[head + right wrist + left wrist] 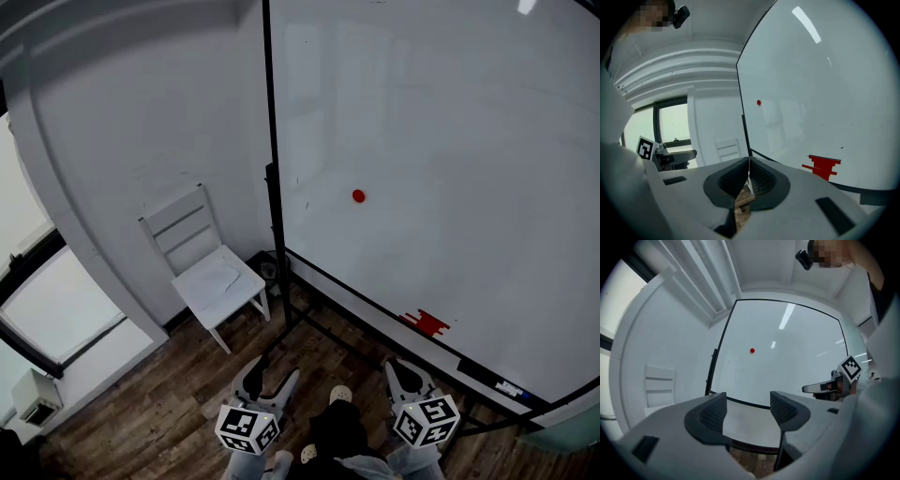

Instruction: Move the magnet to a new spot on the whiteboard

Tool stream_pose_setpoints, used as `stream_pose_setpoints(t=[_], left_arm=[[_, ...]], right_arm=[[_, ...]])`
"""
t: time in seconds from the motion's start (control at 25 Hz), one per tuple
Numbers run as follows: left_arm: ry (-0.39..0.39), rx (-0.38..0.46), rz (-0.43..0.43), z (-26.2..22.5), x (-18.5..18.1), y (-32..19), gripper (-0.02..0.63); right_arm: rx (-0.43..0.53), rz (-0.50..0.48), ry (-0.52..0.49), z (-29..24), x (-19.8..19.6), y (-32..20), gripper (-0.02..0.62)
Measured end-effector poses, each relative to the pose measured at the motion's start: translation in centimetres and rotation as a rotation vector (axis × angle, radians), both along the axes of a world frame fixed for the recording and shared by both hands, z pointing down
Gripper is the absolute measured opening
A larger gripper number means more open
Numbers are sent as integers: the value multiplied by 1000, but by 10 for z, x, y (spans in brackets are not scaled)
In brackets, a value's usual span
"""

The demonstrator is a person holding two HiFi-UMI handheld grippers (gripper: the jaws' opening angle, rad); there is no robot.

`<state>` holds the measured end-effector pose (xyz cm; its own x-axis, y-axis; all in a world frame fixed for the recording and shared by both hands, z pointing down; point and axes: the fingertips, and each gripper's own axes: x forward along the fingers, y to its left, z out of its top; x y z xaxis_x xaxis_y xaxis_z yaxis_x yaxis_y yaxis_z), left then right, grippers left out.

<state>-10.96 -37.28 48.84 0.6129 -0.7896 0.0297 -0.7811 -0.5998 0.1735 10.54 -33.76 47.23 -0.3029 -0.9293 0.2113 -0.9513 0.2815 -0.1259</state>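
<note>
A small round red magnet (358, 196) sticks to the large whiteboard (450, 141), left of its middle. It also shows as a red dot, magnet (752, 350) in the left gripper view and magnet (759, 102) in the right gripper view. Both grippers are held low, well short of the board. My left gripper (269, 377) is open and empty, its jaws (749, 409) spread wide. My right gripper (410, 372) is shut, its pads (749, 180) touching with nothing between them.
A white wooden chair (211, 272) stands left of the board's black frame post (275, 187). A red drawn mark (427, 322) sits near the board's lower edge, and a tray with an eraser (506, 386) is below. A window (47, 300) is at far left over a wooden floor (159, 403).
</note>
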Motion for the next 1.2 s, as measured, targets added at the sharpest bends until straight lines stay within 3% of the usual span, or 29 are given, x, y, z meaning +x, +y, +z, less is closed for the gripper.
stream_pose_setpoints(t=[0.2,0.32,0.4,0.52,0.84,1.2], left_arm=[[3,21,21,-7,9,-16,287],[1,30,29,-9,14,-34,287],[-3,39,41,-13,21,-50,287],[-9,68,72,-24,37,-79,287],[-7,135,179,-52,89,-156,287],[14,203,266,-84,137,-206,287]], right_arm=[[34,-16,-8,-11,-4,-21,28],[38,6,13,-12,5,-36,28],[44,32,-24,-17,15,-46,28],[77,77,-86,-29,33,-62,28],[136,171,-74,-46,71,-105,28],[174,234,-79,-55,93,-131,28]])
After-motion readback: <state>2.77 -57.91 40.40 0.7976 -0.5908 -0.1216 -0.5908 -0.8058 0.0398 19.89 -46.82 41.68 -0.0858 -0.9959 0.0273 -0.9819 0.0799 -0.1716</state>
